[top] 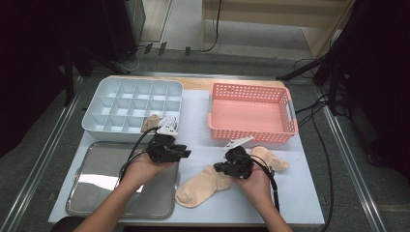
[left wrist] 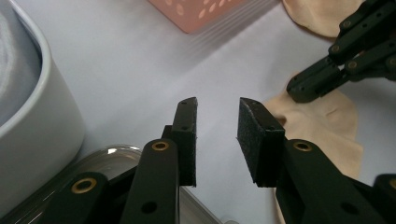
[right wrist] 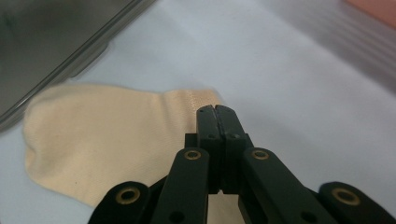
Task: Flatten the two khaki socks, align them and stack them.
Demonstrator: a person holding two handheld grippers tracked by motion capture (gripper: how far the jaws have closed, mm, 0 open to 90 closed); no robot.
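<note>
Jaws of right gripper (right wrist: 215, 112) pressed together over beige sock (right wrist: 107, 140); left gripper (left wrist: 215, 135) parted, empty

A white plastic divided organiser tray (top: 133, 104) is sitting at the table's far left, a beige rolled sock (top: 151, 123) lying in a near compartment. A pink perforated plastic basket (top: 251, 113) is standing to its right, a shiny metal tray (top: 96, 186) lying nearer.
</note>
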